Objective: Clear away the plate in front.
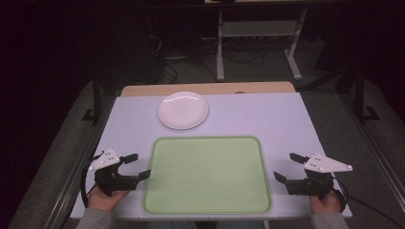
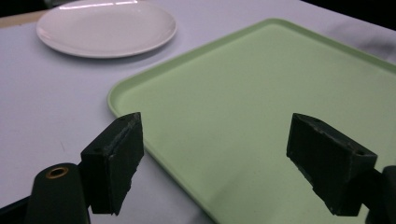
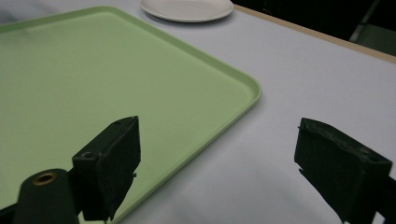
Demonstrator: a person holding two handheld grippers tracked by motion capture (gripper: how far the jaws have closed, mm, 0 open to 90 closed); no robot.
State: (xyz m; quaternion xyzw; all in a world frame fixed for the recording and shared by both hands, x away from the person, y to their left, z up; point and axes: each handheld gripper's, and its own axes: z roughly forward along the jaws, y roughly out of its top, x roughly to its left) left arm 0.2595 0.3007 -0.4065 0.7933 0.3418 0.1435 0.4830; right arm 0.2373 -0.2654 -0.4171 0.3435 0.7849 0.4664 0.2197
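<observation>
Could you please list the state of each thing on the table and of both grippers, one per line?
Plate: empty, right side up, flat on the table beyond the tray.
Tray: empty, flat on the table between the grippers.
Left gripper: open, holding nothing, beside the tray's left edge.
Right gripper: open, holding nothing, beside the tray's right edge.
</observation>
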